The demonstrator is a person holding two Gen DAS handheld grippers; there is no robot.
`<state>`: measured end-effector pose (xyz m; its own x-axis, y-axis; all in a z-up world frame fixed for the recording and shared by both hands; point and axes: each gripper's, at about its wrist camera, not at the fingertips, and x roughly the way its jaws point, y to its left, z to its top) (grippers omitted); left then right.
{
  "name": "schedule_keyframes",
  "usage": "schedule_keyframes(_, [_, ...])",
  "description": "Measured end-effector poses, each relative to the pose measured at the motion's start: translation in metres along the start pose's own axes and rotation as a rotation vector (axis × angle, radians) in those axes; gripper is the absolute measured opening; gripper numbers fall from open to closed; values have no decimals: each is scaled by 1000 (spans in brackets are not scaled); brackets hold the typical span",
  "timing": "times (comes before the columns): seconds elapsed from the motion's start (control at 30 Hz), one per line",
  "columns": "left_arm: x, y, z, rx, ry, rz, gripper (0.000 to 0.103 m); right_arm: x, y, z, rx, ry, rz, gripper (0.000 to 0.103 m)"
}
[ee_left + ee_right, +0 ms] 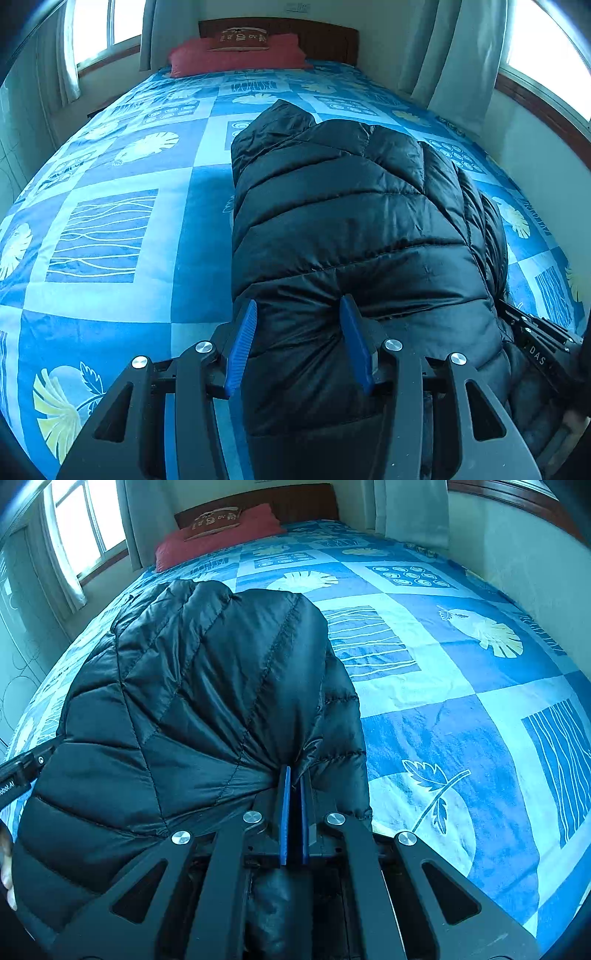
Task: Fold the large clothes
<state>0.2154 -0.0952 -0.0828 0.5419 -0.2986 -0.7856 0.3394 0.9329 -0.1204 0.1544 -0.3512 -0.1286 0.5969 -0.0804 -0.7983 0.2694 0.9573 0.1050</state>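
A black quilted puffer jacket (351,229) lies folded lengthwise on the blue patterned bedspread (122,229); it also shows in the right wrist view (192,686). My left gripper (299,314) is open, its blue fingers (242,343) straddling the jacket's near left corner, the fabric bulging between them. My right gripper (294,775) is shut on the jacket's near right edge, with fabric puckered at the blue pads (284,812). The right gripper's body shows at the right edge of the left view (543,343).
The bed (461,686) runs away to a wooden headboard (325,37) with a red pillow (236,55). Windows and curtains (461,55) flank it. A wall (517,554) runs close along the bed's right side.
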Motion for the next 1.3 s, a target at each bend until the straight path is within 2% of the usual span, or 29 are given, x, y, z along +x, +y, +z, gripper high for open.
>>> schedule_keyframes(0.1, [-16, 1, -3, -5, -9, 11, 48, -12, -2, 4, 3, -11, 6, 6])
schedule_keyframes(0.3, [-54, 17, -33, -54, -48, -22, 48, -72, -1, -4, -14, -84, 5, 14])
schedule_keyframes(0.37, [-61, 22, -46, -65, -48, -36, 48, -88, 3, -12, -31, -97, 39, 28])
schedule_keyframes(0.43, [-60, 22, -56, -68, -48, -55, 49, -95, 8, -21, -49, -87, 72, 34])
schedule_keyframes(0.5, [-52, 19, -58, -67, -37, -57, 49, -90, 10, -27, -53, -52, 60, 40])
schedule_keyframes(0.57, [-47, 19, -59, -79, -36, -73, 49, -82, 4, -33, -22, -33, 34, 51])
schedule_keyframes(0.63, [-43, 19, -59, -81, -32, -77, 49, -74, -9, -36, 54, 1, 88, 57])
schedule_keyframes(0.73, [-41, 18, -60, -71, -29, -74, 49, -62, -18, -35, 123, 56, 173, 56])
schedule_keyframes(0.8, [-40, 16, -60, -69, -29, -73, 49, -57, -14, -37, 114, 75, 228, 30])
schedule_keyframes(0.87, [-41, 13, -59, -68, -31, -68, 48, -60, -8, -38, 76, 62, 185, 12])
schedule_keyframes(0.93, [-39, 7, -56, -51, -24, -76, 46, -66, -7, -40, 50, 43, 122, 8])
schedule_keyframes(1.07, [-27, -11, -54, -1, -17, -68, 46, -49, -25, -51, 76, 89, 74, 7])
schedule_keyframes(1.13, [-18, -21, -55, 35, -27, -53, 47, -37, -32, -57, 88, 93, 71, 6])
schedule_keyframes(1.3, [-25, -14, -53, 22, -36, -75, 47, -45, -29, -59, 90, 71, 77, 7])
